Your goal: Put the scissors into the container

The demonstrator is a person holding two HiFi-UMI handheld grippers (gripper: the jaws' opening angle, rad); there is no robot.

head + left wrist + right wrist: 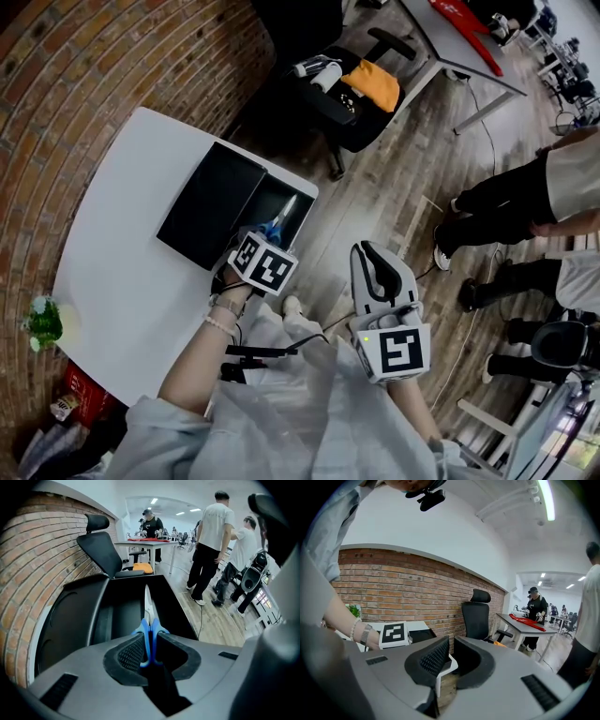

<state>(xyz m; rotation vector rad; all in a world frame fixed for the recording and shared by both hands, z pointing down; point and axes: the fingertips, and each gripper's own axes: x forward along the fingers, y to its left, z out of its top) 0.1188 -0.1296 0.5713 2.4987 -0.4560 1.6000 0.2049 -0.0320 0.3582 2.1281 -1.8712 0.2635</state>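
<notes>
**Scissors clamped in my left claw, poised over the open container**

Far left in the head view, a small green plant (42, 321) sits on the white table (122, 244), well apart from the work. Toward the middle lies the black container (265, 194). Its lid lies flat to the left, so the tray is open.

My left gripper (266, 236) is clenched on the scissors (278, 223). In the left gripper view the pads pinch the blue handles edge-on, and the closed blades point forward over the dark tray. I judge this hold is meant to send the tips in first, along the tray's length. From these views I cannot tell whether the tips touch the tray floor.

To the right, my right gripper (375, 255) hangs off the table edge, close to my body. Its jaws are parted by a narrow gap with nothing between them. I take it to be parked out of the way, since one claw is enough here.

A black office chair (347, 89) stands beyond the table at upper middle. At the right edge, people (525, 197) stand on the wooden floor, well clear.

Nothing blocks the path into the tray. The tray does sit by the table's right corner, so a skewed release might send the scissors over its rim.
</notes>
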